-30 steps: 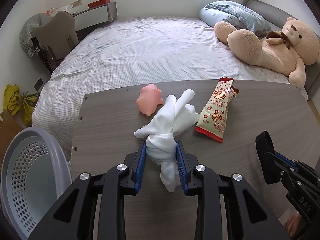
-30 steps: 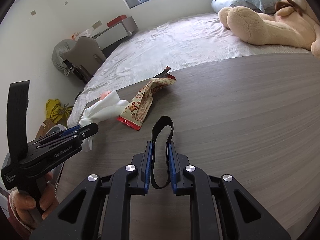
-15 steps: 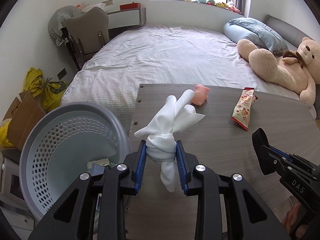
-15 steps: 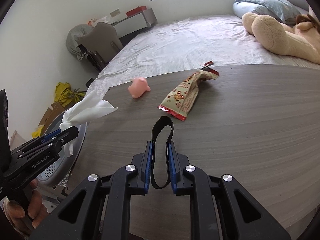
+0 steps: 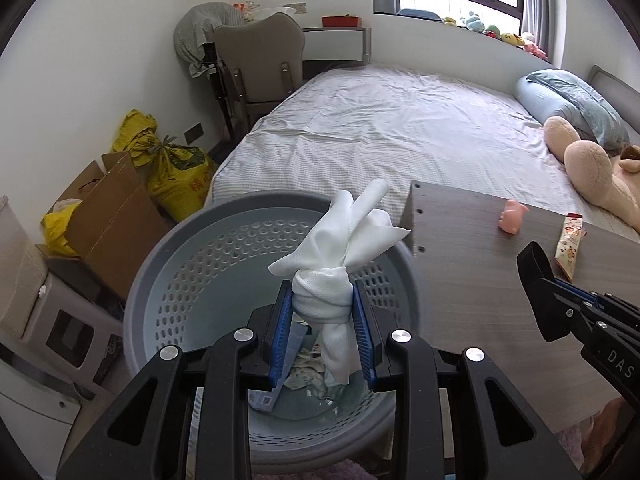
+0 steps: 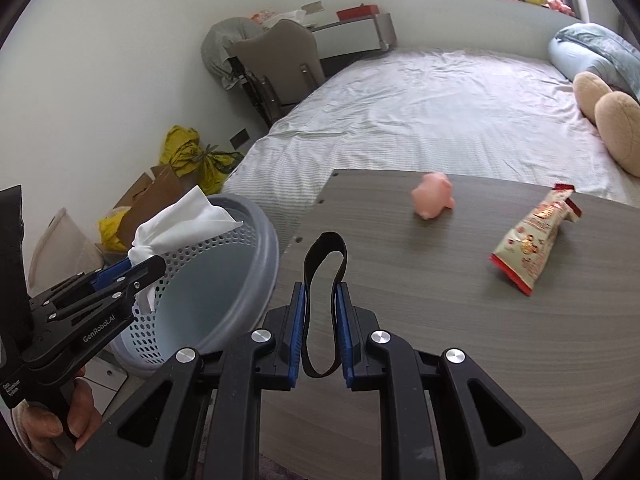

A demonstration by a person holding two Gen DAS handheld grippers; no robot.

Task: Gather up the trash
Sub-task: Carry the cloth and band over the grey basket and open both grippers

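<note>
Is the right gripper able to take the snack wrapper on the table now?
Probably not yet: the right gripper is shut on a black elastic band, though nothing blocks the beige-and-red snack wrapper on the grey wooden table.

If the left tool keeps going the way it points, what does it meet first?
Probably the inside of the grey basket: the left tool, shut on the knotted white tissue, points down into its mouth. Depth is unclear.

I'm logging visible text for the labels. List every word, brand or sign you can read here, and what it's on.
"GenRobot.AI": side of the left claw.
"DAS", cut off by the frame edge: body of the right claw.
Snack packet: printing too blurred to read.
Yellow bag: red characters, too small to read.
Small white print low on the left claw's handle: illegible.
</note>
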